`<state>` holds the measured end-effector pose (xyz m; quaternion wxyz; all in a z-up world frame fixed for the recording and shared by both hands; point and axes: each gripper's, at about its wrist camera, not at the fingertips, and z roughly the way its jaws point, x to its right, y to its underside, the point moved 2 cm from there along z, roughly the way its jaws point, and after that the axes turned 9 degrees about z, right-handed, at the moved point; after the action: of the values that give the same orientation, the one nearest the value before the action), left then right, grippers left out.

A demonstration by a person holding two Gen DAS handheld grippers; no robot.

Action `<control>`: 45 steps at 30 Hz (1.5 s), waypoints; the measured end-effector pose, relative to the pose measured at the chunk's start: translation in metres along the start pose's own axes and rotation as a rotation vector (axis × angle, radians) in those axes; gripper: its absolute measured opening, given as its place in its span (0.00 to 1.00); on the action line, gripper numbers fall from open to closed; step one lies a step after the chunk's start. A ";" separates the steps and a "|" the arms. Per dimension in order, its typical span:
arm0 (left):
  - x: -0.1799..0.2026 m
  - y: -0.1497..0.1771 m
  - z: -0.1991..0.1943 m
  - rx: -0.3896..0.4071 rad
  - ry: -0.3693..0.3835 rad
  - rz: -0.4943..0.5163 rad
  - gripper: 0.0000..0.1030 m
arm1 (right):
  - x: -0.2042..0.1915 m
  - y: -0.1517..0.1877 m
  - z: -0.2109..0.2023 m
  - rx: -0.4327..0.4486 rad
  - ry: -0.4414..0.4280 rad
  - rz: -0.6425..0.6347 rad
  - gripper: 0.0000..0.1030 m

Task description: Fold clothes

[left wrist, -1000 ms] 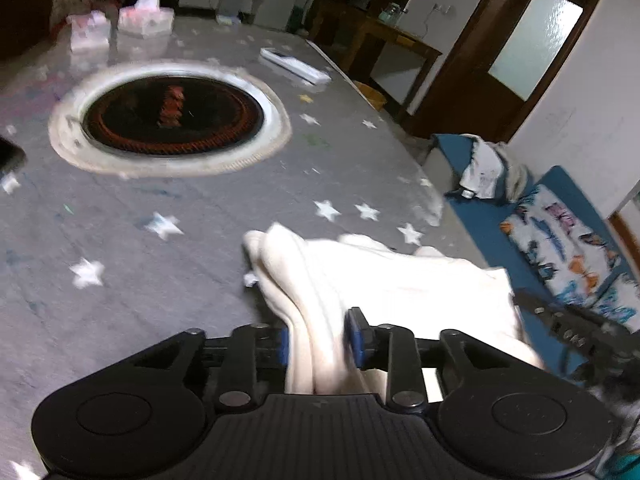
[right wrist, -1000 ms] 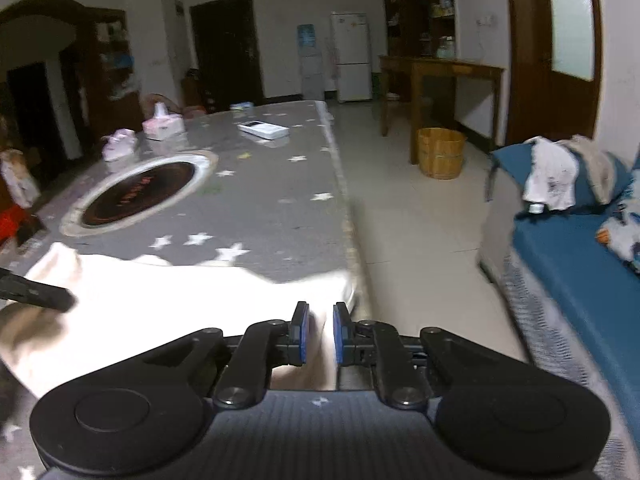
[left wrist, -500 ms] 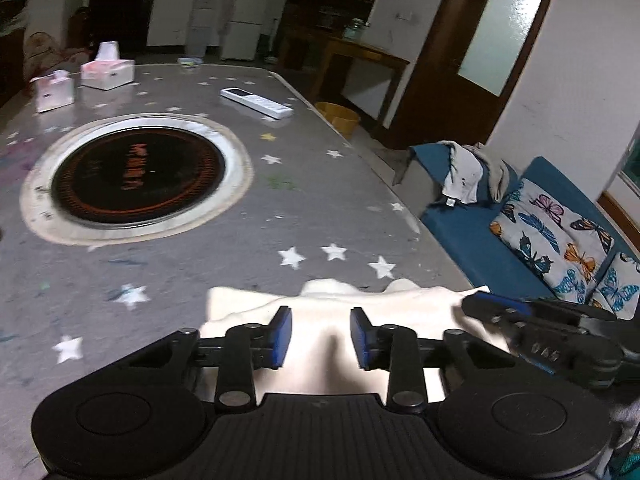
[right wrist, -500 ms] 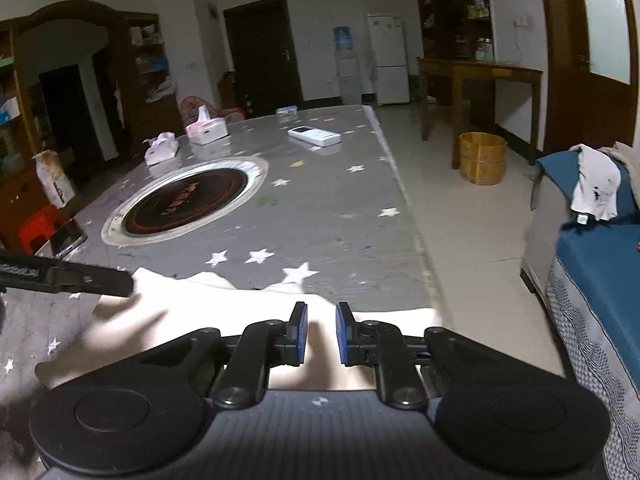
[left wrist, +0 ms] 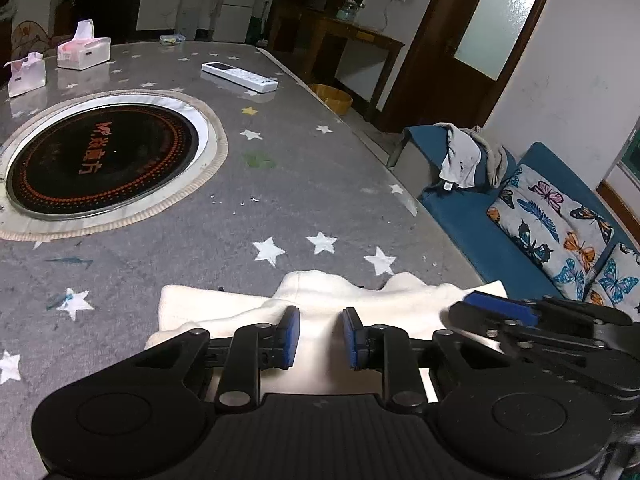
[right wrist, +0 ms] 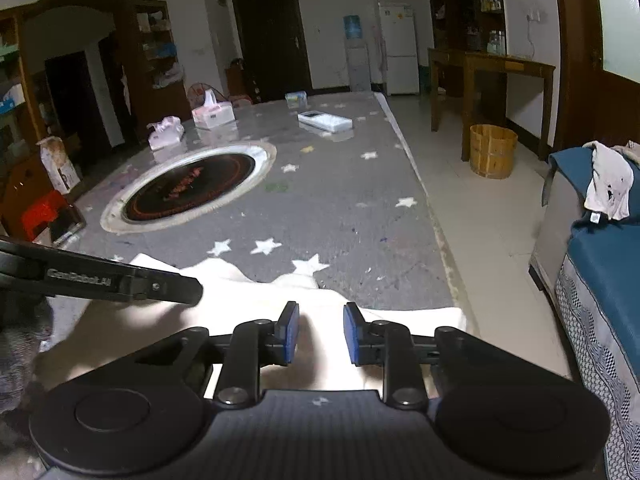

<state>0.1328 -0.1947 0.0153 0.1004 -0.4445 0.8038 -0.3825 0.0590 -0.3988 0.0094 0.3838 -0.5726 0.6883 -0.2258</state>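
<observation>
Cream garment (left wrist: pixel 320 300) lies flat on the near end of the grey star-printed table (left wrist: pixel 280 184), bunched into soft ridges along its far edge, one corner reaching toward the table's right side.

Left gripper (left wrist: pixel 320 338) hangs just above the cloth, blue pads parted, nothing between them. Cream fabric shows through the gap. Right gripper (right wrist: pixel 320 334) likewise spread and released over the same garment (right wrist: pixel 340 312), no cloth pinched. Each tool shows in the other's view: the right one at the lower right of the left view, the left one as a dark bar crossing the left of the right view.

Just beyond the garment, three white stars (left wrist: pixel 320 242) printed on the table cover. Farther out, a round black cooktop (left wrist: pixel 100 160) with orange markings, set in a pale ring.

Far end of table: white remote control (left wrist: pixel 239 76), pink tissue box (left wrist: pixel 84 50), a smaller pink packet (left wrist: pixel 26 74) beside it.

Off the table to the right: blue sofa (left wrist: pixel 472 224) with butterfly-print cushion (left wrist: pixel 556 216), a white garment (left wrist: pixel 460 162) draped over the sofa arm. Wooden bucket (right wrist: pixel 493 151) on the tile floor. White fridge (right wrist: pixel 398 50) against the back wall.
</observation>
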 end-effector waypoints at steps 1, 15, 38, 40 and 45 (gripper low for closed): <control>0.002 0.002 -0.003 0.004 0.003 0.005 0.24 | 0.000 0.001 -0.007 0.007 -0.004 -0.004 0.23; 0.037 0.050 -0.051 0.023 0.081 0.085 0.28 | 0.002 0.054 -0.072 0.007 -0.025 -0.019 0.23; 0.018 0.076 -0.085 0.067 -0.020 0.037 0.41 | -0.022 0.061 -0.088 0.039 -0.020 -0.073 0.30; 0.018 0.078 -0.084 0.061 -0.030 0.042 0.41 | -0.032 0.059 -0.083 0.037 -0.042 -0.084 0.31; 0.019 0.081 -0.081 0.050 -0.042 0.051 0.42 | -0.051 0.067 -0.067 0.005 -0.059 -0.112 0.35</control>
<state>0.0297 -0.1418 0.0173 0.1382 -0.4292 0.8028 -0.3902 -0.0321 -0.3419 0.0137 0.3919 -0.6158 0.6430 -0.2318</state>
